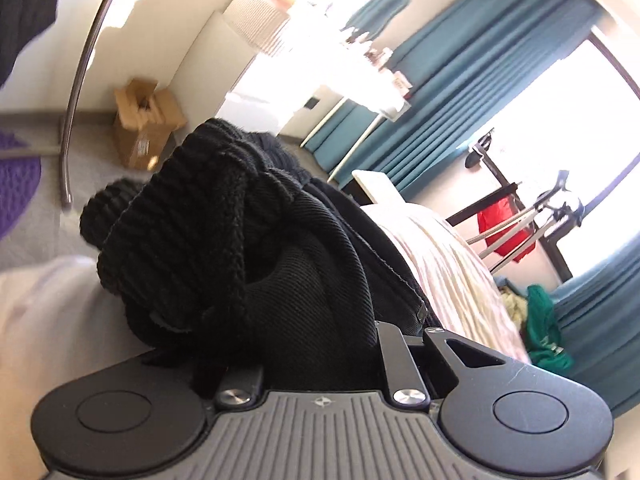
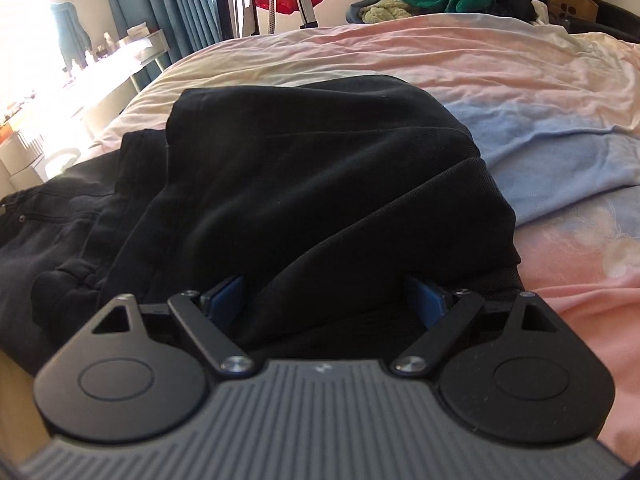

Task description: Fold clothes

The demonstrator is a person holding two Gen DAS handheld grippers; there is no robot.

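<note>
Sunlit bedroom with teal curtains [image 1: 460,80], black clothes on a bed [image 2: 440,60] under a rumpled pink, cream and blue sheet

Only in the left wrist view: a cardboard box [image 1: 146,124] on the floor, a curved metal tube [image 1: 86,64], a purple mat [image 1: 18,180], and a black cable-knit sweater [image 1: 180,232] bunched with black twill cloth right at the left claw [image 1: 320,364], closed down tight on that cloth, fingertips buried in it. Only in the right wrist view: black trousers [image 2: 300,168] folded into a thick wedge across the near side of the bed, waistband with rivet at far left, a brown paper bag [image 2: 572,0] beyond; right claw [image 2: 324,300] spread wide, blue pads [image 2: 224,296] either side of the fold, pressing or not, cannot tell
</note>
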